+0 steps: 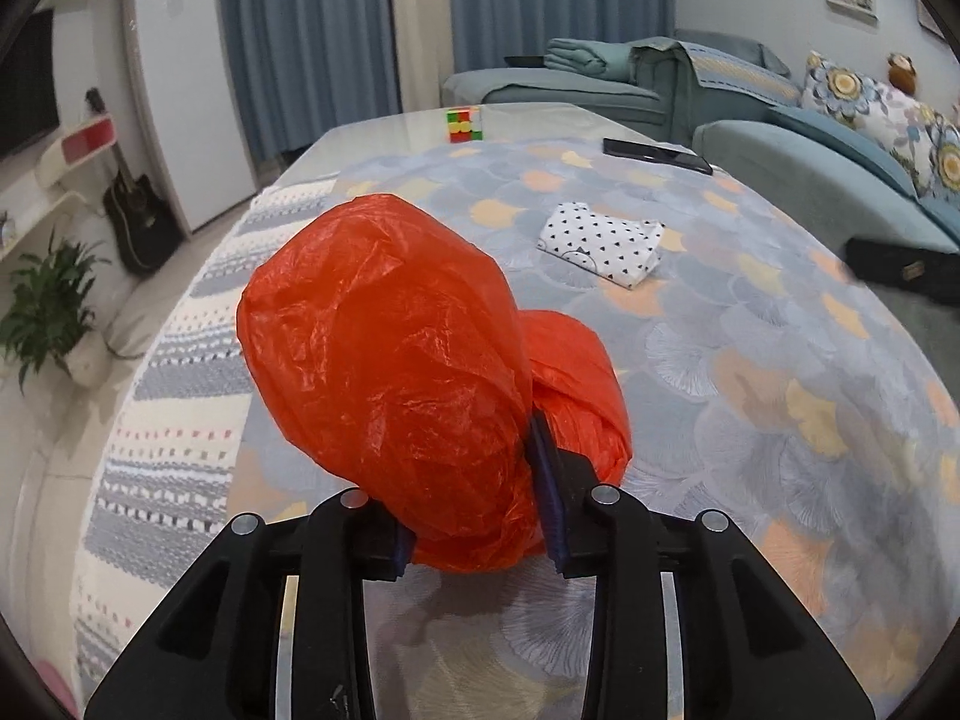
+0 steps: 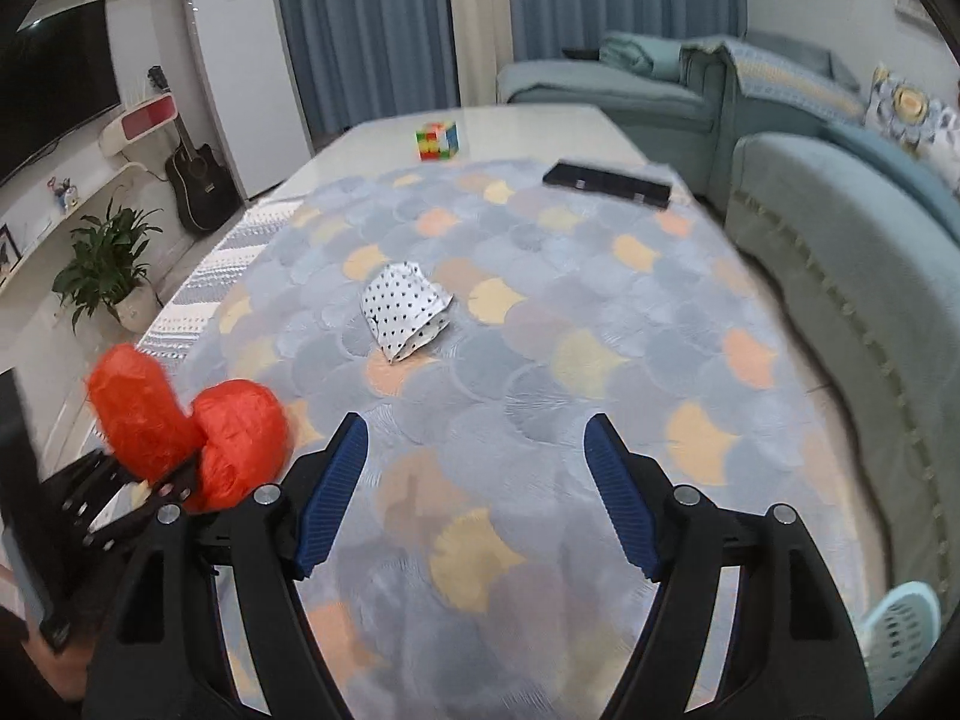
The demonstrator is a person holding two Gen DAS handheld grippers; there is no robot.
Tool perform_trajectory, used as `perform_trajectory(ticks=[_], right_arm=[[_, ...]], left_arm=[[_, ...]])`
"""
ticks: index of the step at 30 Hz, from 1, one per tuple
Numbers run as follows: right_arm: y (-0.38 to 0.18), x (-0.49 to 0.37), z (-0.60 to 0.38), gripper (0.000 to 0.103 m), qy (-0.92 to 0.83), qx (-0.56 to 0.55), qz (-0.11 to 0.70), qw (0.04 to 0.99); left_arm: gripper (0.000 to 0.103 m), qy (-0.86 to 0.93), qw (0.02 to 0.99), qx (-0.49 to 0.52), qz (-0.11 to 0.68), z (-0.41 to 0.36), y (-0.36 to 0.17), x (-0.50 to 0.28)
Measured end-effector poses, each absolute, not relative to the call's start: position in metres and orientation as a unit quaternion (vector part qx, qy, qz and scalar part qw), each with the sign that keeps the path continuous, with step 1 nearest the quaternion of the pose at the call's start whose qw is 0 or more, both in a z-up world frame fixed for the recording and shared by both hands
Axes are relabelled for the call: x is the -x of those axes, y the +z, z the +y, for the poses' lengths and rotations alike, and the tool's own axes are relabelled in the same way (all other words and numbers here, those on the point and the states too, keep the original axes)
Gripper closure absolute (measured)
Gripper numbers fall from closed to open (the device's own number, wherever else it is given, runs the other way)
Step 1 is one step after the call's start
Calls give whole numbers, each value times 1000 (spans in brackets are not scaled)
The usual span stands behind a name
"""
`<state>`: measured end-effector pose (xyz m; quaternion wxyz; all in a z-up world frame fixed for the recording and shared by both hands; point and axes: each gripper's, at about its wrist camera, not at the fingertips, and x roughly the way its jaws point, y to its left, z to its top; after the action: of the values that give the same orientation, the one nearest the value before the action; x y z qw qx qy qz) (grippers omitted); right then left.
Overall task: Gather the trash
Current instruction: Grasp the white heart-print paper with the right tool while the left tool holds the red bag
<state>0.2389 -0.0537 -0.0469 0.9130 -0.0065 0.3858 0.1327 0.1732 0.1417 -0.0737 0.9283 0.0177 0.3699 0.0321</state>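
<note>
My left gripper (image 1: 480,516) is shut on a crumpled orange plastic bag (image 1: 390,360) and holds it just above the patterned tablecloth (image 1: 750,372). The bag and left gripper also show at the left of the right wrist view (image 2: 186,438). A folded white packet with black dots (image 1: 603,243) lies on the cloth further back; in the right wrist view the packet (image 2: 405,309) is ahead of my right gripper (image 2: 477,444). My right gripper is open and empty above the cloth.
A Rubik's cube (image 2: 438,141) and a black remote-like bar (image 2: 606,183) lie at the table's far end. A teal sofa (image 2: 840,252) runs along the right. A light blue basket (image 2: 900,642) stands at lower right. A plant (image 2: 108,264), guitar and fridge stand left.
</note>
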Motion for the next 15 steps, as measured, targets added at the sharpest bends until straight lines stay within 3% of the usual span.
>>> perform_trajectory(ticks=[15], right_arm=[[-102, -331, 16, 28, 171, -11, 411, 895]], left_arm=[[71, 39, 919, 9, 393, 149, -81, -180]])
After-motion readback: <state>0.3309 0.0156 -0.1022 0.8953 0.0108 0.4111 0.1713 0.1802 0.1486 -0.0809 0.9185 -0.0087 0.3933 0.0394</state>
